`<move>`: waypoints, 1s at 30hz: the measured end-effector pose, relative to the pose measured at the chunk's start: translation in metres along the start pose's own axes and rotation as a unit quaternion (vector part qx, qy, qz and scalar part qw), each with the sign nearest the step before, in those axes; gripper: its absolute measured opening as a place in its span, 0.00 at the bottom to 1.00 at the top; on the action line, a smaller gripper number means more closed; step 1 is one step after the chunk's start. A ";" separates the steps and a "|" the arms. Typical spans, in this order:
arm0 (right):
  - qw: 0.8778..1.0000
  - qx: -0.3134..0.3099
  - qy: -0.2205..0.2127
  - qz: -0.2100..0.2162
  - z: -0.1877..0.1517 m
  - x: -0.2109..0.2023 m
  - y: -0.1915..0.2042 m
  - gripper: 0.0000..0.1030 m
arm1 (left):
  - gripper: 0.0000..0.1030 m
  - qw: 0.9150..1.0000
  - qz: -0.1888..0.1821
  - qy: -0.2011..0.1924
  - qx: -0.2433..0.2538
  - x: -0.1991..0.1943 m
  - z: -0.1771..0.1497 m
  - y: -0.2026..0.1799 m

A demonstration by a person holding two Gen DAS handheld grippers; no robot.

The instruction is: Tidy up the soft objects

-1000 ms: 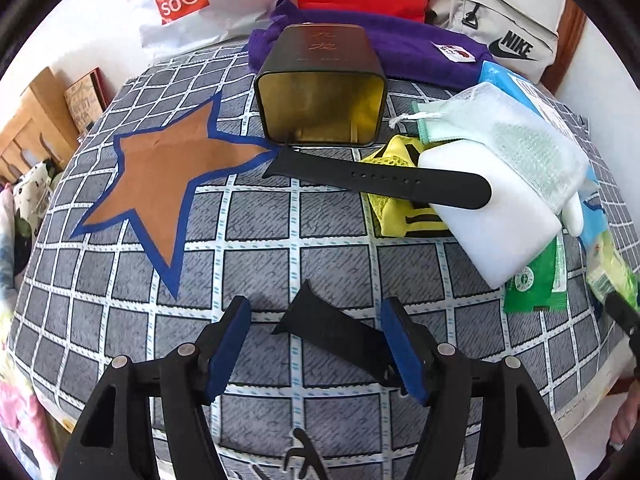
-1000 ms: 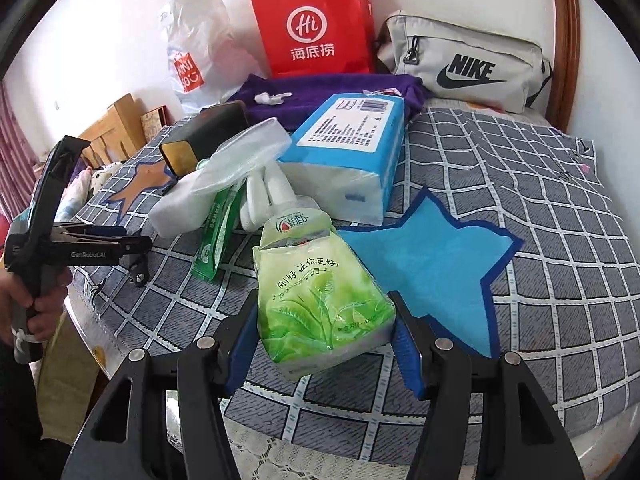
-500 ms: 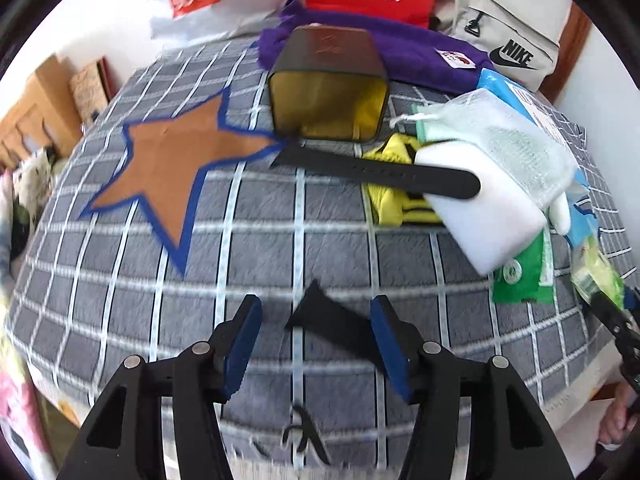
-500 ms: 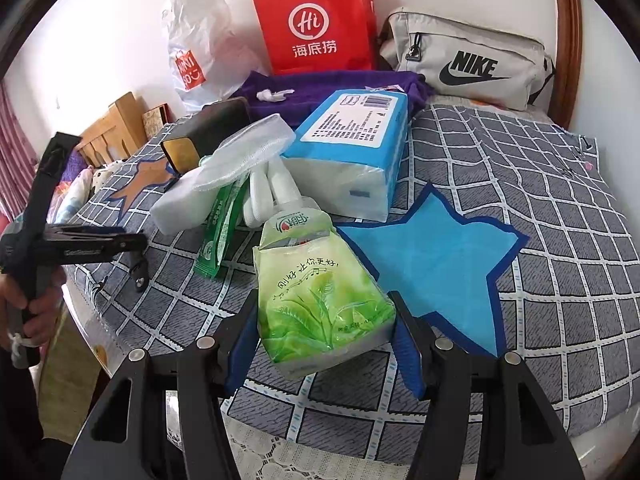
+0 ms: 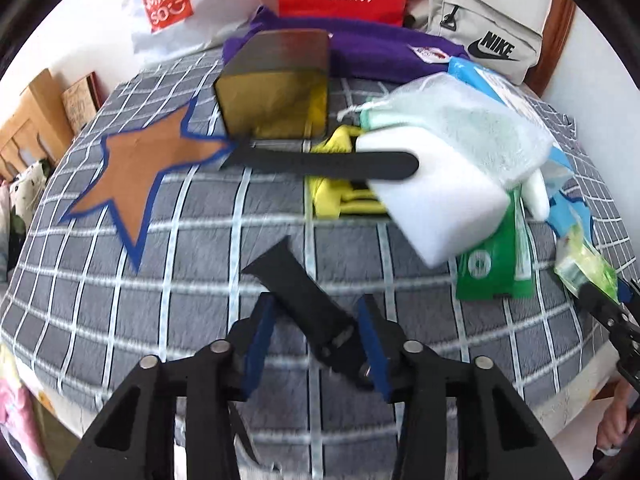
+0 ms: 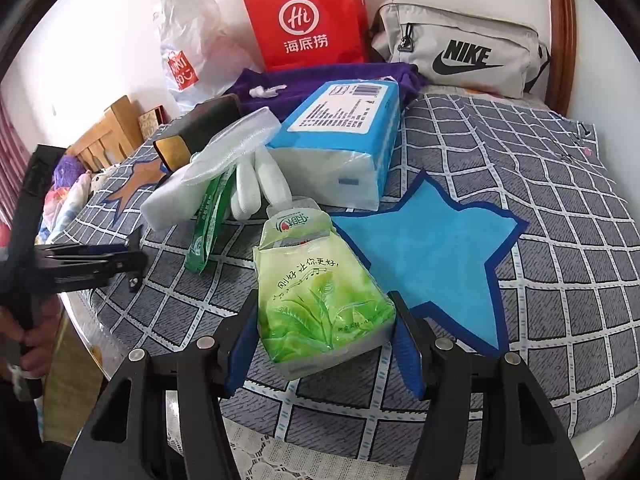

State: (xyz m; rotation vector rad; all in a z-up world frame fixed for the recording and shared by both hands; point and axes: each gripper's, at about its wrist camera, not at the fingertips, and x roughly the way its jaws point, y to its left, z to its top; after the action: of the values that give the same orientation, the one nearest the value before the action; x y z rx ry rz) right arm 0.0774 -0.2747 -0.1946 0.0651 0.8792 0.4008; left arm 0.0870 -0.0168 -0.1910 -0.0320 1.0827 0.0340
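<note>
In the left wrist view, my left gripper (image 5: 316, 344) is open around a short black strap (image 5: 304, 304) lying on the checked cloth; its buckle end touches the right pad. A long black strap (image 5: 320, 162) lies across a white sponge block (image 5: 436, 200) and a yellow cloth (image 5: 340, 196). In the right wrist view, my right gripper (image 6: 322, 350) is shut on a green tissue pack (image 6: 320, 292), near a blue star patch (image 6: 432, 248). An orange star patch (image 5: 140, 172) lies to the left.
An open gold-lined tin (image 5: 276, 88) lies on its side at the back. A mesh bag (image 5: 460, 128), a green wipes pack (image 5: 492, 264), white gloves (image 6: 256, 184) and a blue tissue pack (image 6: 344, 136) crowd the middle. Bags and a purple cloth (image 5: 380, 52) line the wall.
My left gripper has moved forward over the short black strap and its jaws have narrowed around it. The right gripper still holds the green pack, almost unmoved.
</note>
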 end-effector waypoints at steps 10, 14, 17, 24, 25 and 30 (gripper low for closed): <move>0.999 -0.011 -0.037 -0.001 0.016 -0.020 0.005 0.58 | 0.22 1.000 0.008 -0.015 0.008 0.001 0.006 -0.007; 0.999 -0.017 -0.041 -0.004 0.019 -0.024 0.006 0.58 | 0.21 1.000 -0.015 -0.002 -0.003 -0.001 0.004 0.003; 0.999 -0.013 -0.038 -0.008 0.021 -0.022 0.004 0.58 | 0.26 1.000 -0.028 -0.004 -0.009 0.000 0.005 0.006; 0.999 -0.019 -0.044 -0.012 0.027 -0.029 0.010 0.58 | 0.18 0.999 -0.035 -0.016 0.004 0.002 0.007 0.007; 0.999 -0.020 -0.045 -0.014 0.029 -0.030 0.010 0.58 | 0.18 0.999 -0.040 -0.010 -0.002 0.001 0.008 0.011; 0.998 -0.024 -0.053 -0.029 0.041 -0.037 0.014 0.58 | 0.19 0.999 -0.030 -0.013 -0.016 -0.014 0.013 0.030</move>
State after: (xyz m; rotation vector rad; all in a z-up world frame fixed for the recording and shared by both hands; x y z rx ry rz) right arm 0.0830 -0.2709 -0.1386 0.0154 0.7644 0.3607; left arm 0.0903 0.0134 -0.1730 -0.0923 1.0546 -0.0034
